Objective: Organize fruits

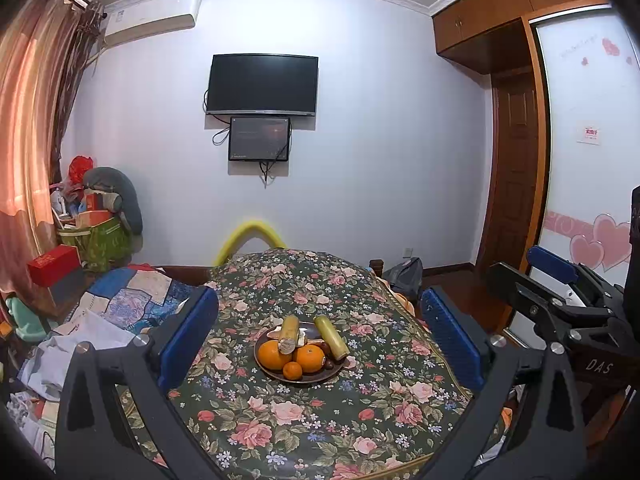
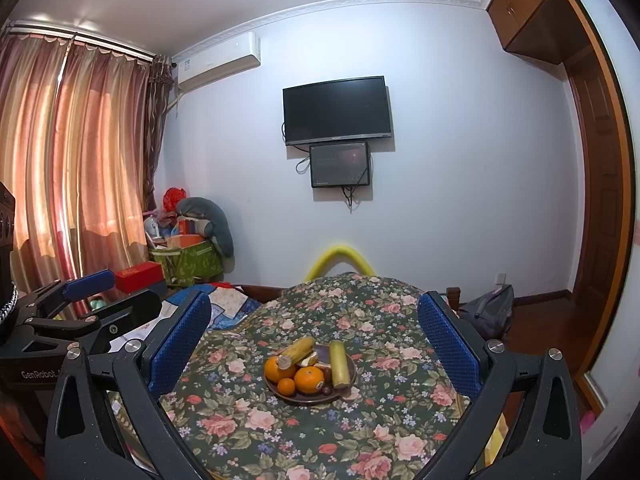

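A dark brown plate [image 1: 316,379] [image 2: 310,399] sits mid-table on the floral cloth. On it lie two large oranges [image 1: 269,355] [image 2: 309,379], a small mandarin [image 1: 292,371] [image 2: 286,386], two yellow-green sugarcane pieces [image 1: 330,337] [image 2: 338,363] and small dark round fruits [image 1: 329,364]. My left gripper [image 1: 320,340] is open and empty, held back from the plate. My right gripper [image 2: 314,340] is open and empty, also short of the plate. The right gripper shows at the right of the left wrist view [image 1: 560,292]; the left gripper shows at the left of the right wrist view [image 2: 80,304].
The floral table [image 1: 320,432] fills the foreground. A yellow chair back [image 1: 250,236] stands behind it. A cluttered bed [image 1: 100,320] and bags [image 1: 96,240] lie left. A grey backpack [image 2: 486,312] and a wardrobe [image 1: 580,160] are on the right.
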`<state>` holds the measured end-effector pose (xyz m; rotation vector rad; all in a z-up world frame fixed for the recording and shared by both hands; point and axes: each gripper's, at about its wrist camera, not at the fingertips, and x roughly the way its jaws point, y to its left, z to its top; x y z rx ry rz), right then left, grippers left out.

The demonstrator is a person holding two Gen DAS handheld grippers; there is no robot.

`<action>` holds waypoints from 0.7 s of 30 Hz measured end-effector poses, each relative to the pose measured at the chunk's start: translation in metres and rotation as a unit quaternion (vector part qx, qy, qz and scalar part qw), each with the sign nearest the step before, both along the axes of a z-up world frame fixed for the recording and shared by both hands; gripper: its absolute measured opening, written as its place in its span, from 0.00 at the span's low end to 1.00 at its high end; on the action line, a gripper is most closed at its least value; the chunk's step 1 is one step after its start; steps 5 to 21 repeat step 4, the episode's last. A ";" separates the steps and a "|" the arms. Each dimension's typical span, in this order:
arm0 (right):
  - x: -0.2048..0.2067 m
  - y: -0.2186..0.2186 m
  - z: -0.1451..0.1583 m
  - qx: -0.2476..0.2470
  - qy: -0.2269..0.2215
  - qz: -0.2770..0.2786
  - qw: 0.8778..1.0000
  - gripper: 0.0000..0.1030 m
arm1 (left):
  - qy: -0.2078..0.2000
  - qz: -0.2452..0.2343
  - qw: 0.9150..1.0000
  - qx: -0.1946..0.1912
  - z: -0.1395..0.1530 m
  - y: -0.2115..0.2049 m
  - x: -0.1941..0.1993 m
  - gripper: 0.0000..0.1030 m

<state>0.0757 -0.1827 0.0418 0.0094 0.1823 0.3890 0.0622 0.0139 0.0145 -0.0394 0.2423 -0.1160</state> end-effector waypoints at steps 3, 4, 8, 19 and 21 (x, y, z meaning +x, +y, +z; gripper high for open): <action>0.001 0.001 -0.001 -0.001 0.002 -0.001 1.000 1.00 | 0.000 0.000 1.000 -0.001 0.000 0.000 0.000 1.00; 0.002 0.001 -0.001 -0.002 0.002 -0.001 1.000 1.00 | 0.001 -0.001 1.000 -0.001 -0.001 0.000 0.000 1.00; 0.002 0.001 -0.001 -0.002 0.002 -0.001 1.000 1.00 | 0.001 -0.001 1.000 -0.001 -0.001 0.000 0.000 1.00; 0.002 0.001 -0.001 -0.002 0.002 -0.001 1.000 1.00 | 0.001 -0.001 1.000 -0.001 -0.001 0.000 0.000 1.00; 0.002 0.001 -0.001 -0.002 0.002 -0.001 1.000 1.00 | 0.001 -0.001 1.000 -0.001 -0.001 0.000 0.000 1.00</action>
